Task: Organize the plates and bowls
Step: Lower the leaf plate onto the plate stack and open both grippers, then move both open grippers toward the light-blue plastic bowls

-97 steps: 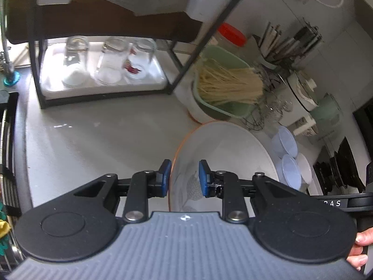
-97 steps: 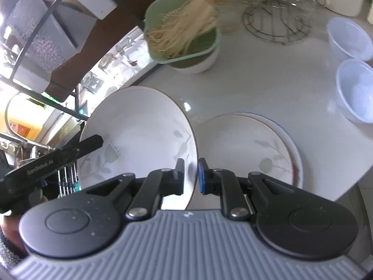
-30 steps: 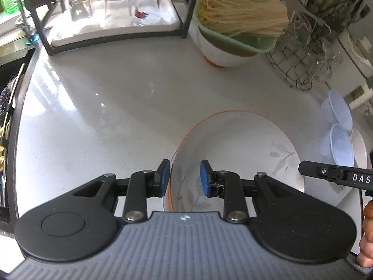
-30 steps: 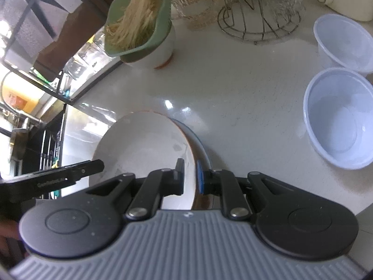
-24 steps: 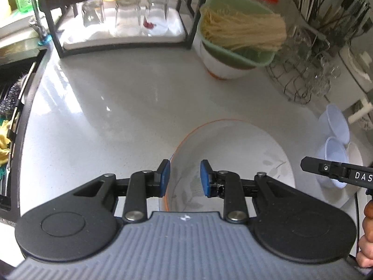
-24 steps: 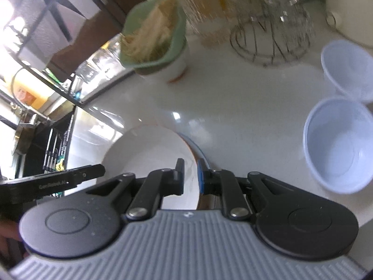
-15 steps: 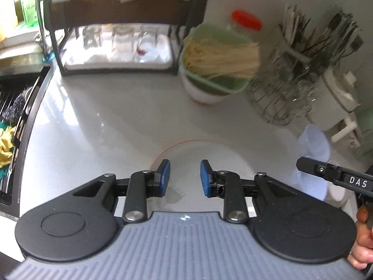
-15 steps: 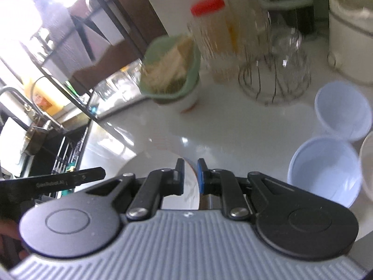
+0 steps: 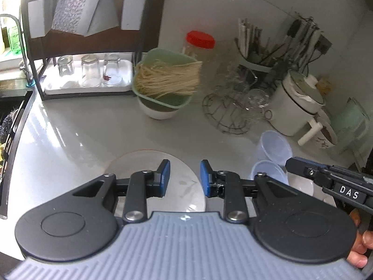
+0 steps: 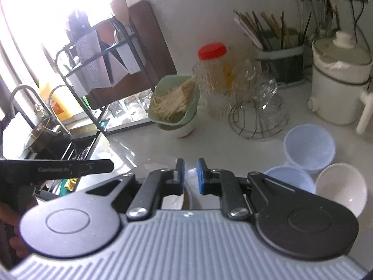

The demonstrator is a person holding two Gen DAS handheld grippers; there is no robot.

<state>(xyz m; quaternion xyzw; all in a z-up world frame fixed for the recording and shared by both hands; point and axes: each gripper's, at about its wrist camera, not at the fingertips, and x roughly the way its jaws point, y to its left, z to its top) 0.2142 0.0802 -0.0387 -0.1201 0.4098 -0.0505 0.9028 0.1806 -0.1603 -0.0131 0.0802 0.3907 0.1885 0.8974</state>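
Your left gripper (image 9: 184, 175) hung above the stacked plates (image 9: 186, 182) with its fingers (image 9: 164, 178) released, a clear gap between the pads and nothing in it. The plates lay flat on the desk (image 9: 81, 130), directly under and just ahead of those fingers.

Your right gripper (image 10: 188, 176) was likewise unclenched and empty, its pads only narrowly apart. From its view only a sliver of the plates (image 10: 172, 201) showed beneath it.

What the next move turned on, in my judgement, was the bowls. The two pale blue bowls (image 10: 307, 145) and the white bowl (image 10: 341, 185) sat touching in a cluster ahead and to the right of your right fingers. From your left gripper they lay further off, past the right gripper's own body.

So your right hand was the nearer one. The bowls were round and stood upright, mouths up, so a rim pinch from above seemed likeliest. The nearer blue bowl (image 10: 290, 178) was closest to reach.
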